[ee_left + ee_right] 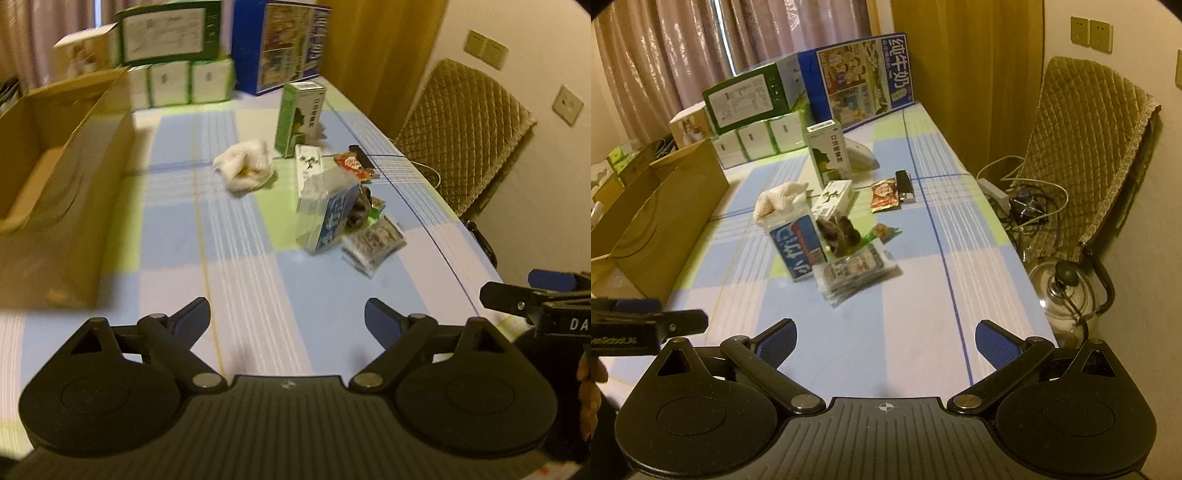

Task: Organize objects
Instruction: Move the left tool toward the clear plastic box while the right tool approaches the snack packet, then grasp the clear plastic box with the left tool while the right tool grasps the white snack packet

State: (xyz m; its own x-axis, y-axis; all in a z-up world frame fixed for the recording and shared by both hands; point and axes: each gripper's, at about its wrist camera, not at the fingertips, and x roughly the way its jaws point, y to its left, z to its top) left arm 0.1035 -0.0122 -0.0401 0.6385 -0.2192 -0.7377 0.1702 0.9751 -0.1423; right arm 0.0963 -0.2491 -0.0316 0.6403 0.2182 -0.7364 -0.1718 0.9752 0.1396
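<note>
Loose items lie mid-table: a clear box with a blue label (pixel 328 212) (pixel 798 243), a printed packet stack (pixel 373 243) (pixel 855 271), a white cloth (pixel 245 166) (pixel 777 201), a tall green-white carton (pixel 299 118) (pixel 827 155), a small white box (pixel 308 162) (pixel 834 195), a red snack packet (pixel 352 164) (pixel 884 194) and a black lighter (pixel 904 185). An open cardboard box (pixel 62 184) (pixel 665 218) stands at the left. My left gripper (pixel 287 317) and right gripper (pixel 884 341) hover open and empty over the near table edge.
Stacked green-white boxes (pixel 757 122) and a blue milk carton box (pixel 864 81) line the far end. A quilted chair (pixel 1086 155), tangled cables (pixel 1027 206) and a steel kettle (pixel 1067 291) sit off the table's right edge. The checked tablecloth (pixel 923 295) covers the table.
</note>
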